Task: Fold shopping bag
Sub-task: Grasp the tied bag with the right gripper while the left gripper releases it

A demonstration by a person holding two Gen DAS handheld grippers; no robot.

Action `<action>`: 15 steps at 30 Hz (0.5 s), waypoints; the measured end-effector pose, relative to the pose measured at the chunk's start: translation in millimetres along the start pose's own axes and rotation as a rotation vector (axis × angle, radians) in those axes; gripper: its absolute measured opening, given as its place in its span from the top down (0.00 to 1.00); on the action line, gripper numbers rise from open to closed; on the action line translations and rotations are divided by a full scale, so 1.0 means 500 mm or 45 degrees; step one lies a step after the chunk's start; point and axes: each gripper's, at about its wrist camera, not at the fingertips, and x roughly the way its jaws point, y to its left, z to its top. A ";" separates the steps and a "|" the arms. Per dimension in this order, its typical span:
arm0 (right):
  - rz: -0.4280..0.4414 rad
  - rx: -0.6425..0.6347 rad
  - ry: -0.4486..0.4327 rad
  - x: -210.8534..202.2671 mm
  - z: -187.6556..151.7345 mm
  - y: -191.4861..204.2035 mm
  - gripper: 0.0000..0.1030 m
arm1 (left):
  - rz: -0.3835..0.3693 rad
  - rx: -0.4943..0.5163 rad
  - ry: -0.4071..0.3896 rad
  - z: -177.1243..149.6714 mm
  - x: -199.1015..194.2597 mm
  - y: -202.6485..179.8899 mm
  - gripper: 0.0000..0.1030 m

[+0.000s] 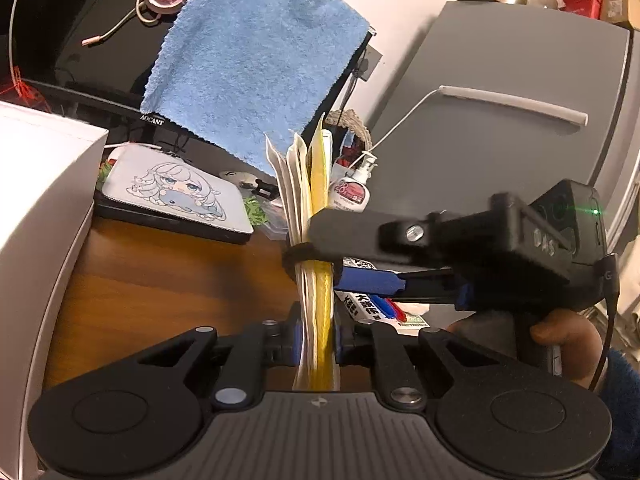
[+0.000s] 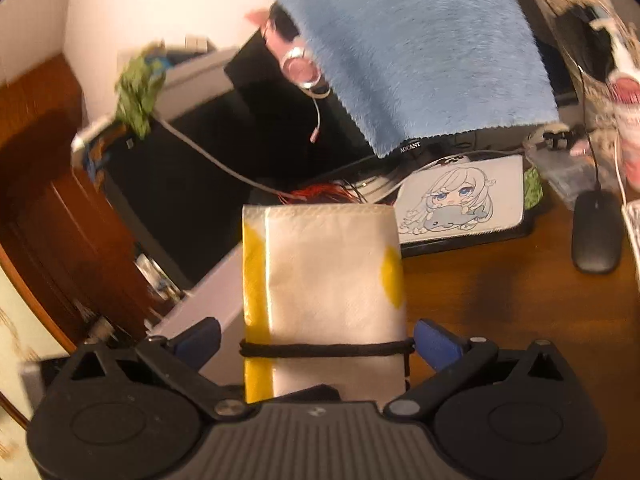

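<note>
The left gripper point(image 1: 316, 340) pinches the folded shopping bag point(image 1: 314, 280) edge-on above the wooden desk point(image 1: 160, 280), its black elastic band point(image 1: 298, 258) wrapped round the white and yellow layers. The right gripper point(image 2: 316, 340) has its fingers spread wide to either side of the bag point(image 2: 324, 276), pads clear of it. Bare desk lies left of the bag; a white box point(image 1: 40, 220) bounds that edge. The monitor point(image 2: 416, 148) under the blue towel point(image 1: 256, 56) reads "AOCANT".
</note>
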 end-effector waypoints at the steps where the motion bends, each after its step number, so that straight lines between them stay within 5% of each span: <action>1: -0.014 -0.011 0.018 0.005 0.001 0.003 0.00 | 0.000 0.007 0.002 0.000 0.000 0.001 0.86; 5: -0.022 0.006 0.087 0.023 0.001 -0.006 0.00 | -0.022 0.008 0.009 0.002 -0.006 0.003 0.86; 15: 0.057 0.007 0.038 0.033 -0.009 -0.011 0.11 | -0.033 -0.018 0.023 0.007 -0.016 0.016 0.81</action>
